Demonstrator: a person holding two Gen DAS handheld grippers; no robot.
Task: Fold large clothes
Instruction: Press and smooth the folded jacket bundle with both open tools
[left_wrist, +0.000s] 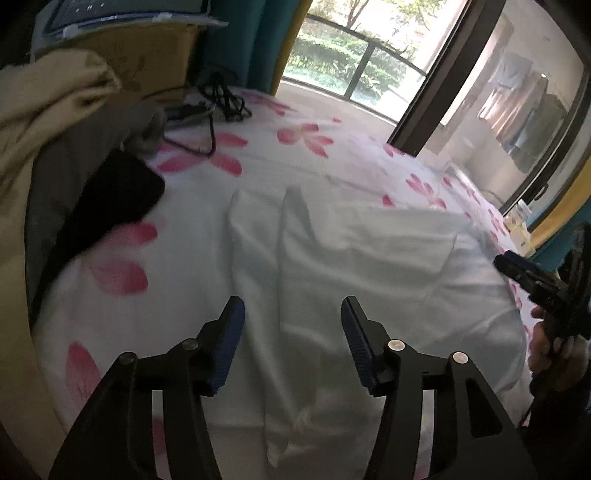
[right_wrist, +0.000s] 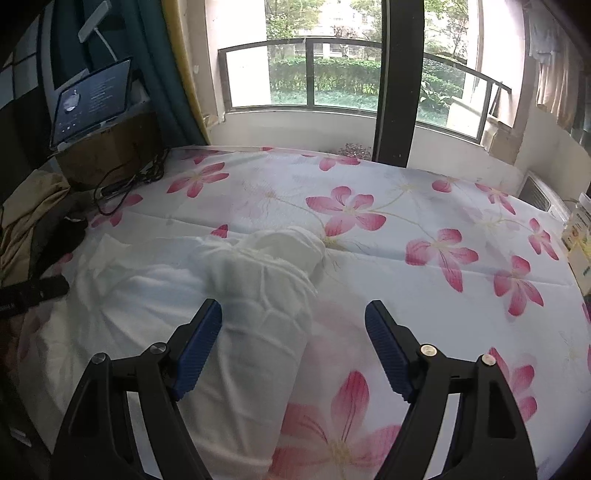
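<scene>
A white garment (left_wrist: 351, 258) lies spread and partly folded on the flowered bed sheet (left_wrist: 295, 155). My left gripper (left_wrist: 293, 308) hovers over its near part with the jaws apart and nothing pressed between the blue pads. In the right wrist view the garment (right_wrist: 147, 295) ends in a bunched, rolled sleeve (right_wrist: 280, 251). My right gripper (right_wrist: 293, 310) stands open above that edge, its left finger (right_wrist: 201, 339) over the cloth and its right finger over bare sheet (right_wrist: 406, 206). At the right edge of the left wrist view the right gripper (left_wrist: 517, 269) shows with a hand behind it.
A heap of beige and dark clothes (left_wrist: 55, 155) lies at the bed's left side. Behind it stands a cardboard box (right_wrist: 107, 151) with a tablet (right_wrist: 92, 99) on top and black cables (right_wrist: 147, 173) beside it. Bottles (right_wrist: 580, 229) stand at the right edge. A window is beyond.
</scene>
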